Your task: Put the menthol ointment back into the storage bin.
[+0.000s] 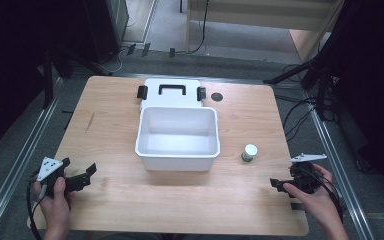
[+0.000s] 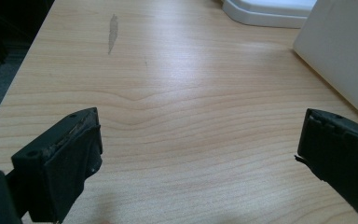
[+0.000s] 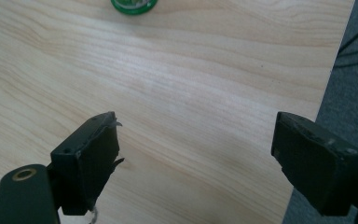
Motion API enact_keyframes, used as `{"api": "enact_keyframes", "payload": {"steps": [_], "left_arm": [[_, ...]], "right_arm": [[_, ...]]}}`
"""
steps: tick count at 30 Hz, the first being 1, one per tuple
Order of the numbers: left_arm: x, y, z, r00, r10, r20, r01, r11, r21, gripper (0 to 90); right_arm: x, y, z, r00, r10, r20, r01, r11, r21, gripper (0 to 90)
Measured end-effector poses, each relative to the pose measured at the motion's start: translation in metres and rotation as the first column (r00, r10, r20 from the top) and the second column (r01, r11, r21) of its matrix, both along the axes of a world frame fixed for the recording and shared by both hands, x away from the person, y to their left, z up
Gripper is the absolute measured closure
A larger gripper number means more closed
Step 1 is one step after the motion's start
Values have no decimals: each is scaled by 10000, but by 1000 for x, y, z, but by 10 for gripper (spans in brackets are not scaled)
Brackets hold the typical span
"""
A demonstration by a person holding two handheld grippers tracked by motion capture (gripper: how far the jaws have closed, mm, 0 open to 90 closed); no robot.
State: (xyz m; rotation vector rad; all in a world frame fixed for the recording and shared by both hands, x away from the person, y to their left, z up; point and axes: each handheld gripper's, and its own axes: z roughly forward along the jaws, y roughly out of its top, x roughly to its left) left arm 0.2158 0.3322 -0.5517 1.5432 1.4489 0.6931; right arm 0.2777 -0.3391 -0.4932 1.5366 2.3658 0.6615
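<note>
I count one white plastic bin (image 1: 177,142), one white lid (image 1: 171,91) with two black latches, and one green-based bottle (image 1: 249,153).

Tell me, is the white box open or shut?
Open. The white box shows its bare inside, and its lid lies flat behind it.

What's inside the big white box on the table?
Nothing: the open white plastic box shows only its bare white floor and walls. Its near wall hides a thin strip of floor. Its white lid with a black handle lies behind it.
</note>
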Motion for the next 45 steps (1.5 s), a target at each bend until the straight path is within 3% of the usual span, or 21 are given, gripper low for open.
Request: {"api": "enact_keyframes", "payload": {"steps": [2, 6, 10, 14, 22, 29, 38, 45], "left_arm": [[0, 0, 0, 10000, -2, -10, 2, 10000, 11, 3], [0, 0, 0, 10000, -7, -17, 7, 10000, 12, 3], [0, 0, 0, 10000, -15, -27, 15, 10000, 16, 3], [0, 0, 0, 10000, -9, -34, 9, 10000, 5, 3], [0, 0, 0, 10000, -8, -37, 8, 10000, -17, 3], [0, 0, 0, 10000, -12, -36, 12, 10000, -8, 3], [0, 0, 0, 10000, -40, -19, 40, 10000, -51, 3], [1, 1, 0, 10000, -45, -21, 45, 10000, -58, 3]], "right_arm": [[2, 1, 1, 9999, 27, -163, -29, 9999, -97, 155], [11, 6, 8, 9919, 299, -1230, -365, 9980, -514, 150], [17, 18, 9, 9717, 727, -2246, -1022, 9872, -1224, 141], [23, 31, 10, 9514, 871, -2953, -1447, 9731, -1792, 139], [36, 47, 18, 9368, 759, -3416, -1554, 9648, -2119, 136], [46, 60, 25, 9340, 929, -3450, -1806, 9559, -2316, 131], [60, 70, 29, 9341, 832, -3473, -1700, 9588, -2277, 135], [70, 82, 32, 9343, 1028, -3413, -1909, 9530, -2354, 139]]}}
